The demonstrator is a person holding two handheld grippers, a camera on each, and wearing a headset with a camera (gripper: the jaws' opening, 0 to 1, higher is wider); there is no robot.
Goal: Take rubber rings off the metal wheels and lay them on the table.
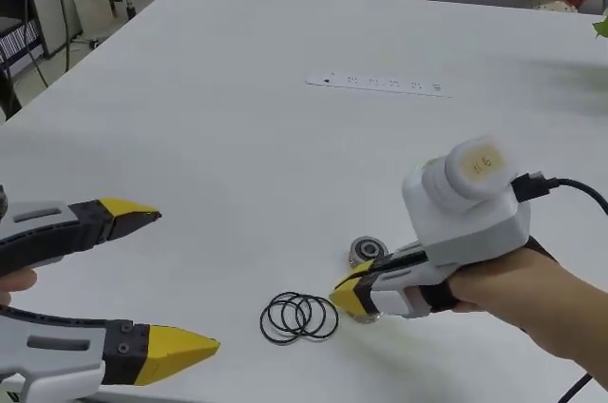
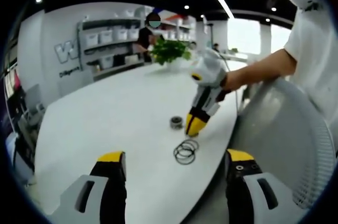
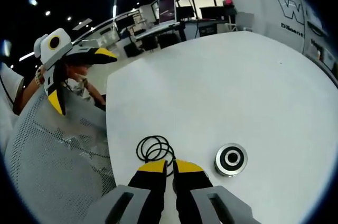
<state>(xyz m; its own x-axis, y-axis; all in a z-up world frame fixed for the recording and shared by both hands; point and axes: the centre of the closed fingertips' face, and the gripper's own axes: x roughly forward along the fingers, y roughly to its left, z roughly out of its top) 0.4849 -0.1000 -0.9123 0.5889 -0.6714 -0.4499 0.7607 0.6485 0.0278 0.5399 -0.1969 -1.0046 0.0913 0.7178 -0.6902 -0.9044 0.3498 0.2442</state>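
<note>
Several black rubber rings (image 1: 299,316) (image 2: 186,151) (image 3: 154,149) lie overlapping on the white table (image 1: 285,156) near its front edge. A metal wheel (image 1: 366,251) (image 2: 176,122) (image 3: 231,159) lies flat just beyond them. My right gripper (image 1: 344,297) (image 3: 170,168) has its yellow tips together, down at the table beside the rings' right edge; I cannot tell whether a ring is pinched. It also appears from the left gripper view as the right gripper (image 2: 194,126). My left gripper (image 1: 185,279) (image 2: 177,157) (image 3: 84,81) is held wide open in the air to the left, holding nothing.
A white power strip (image 1: 380,83) lies across the far middle of the table. A mesh chair back (image 3: 58,155) (image 2: 296,145) stands close to the table's near edge. A potted plant (image 2: 169,49) sits at the far end, a person behind it.
</note>
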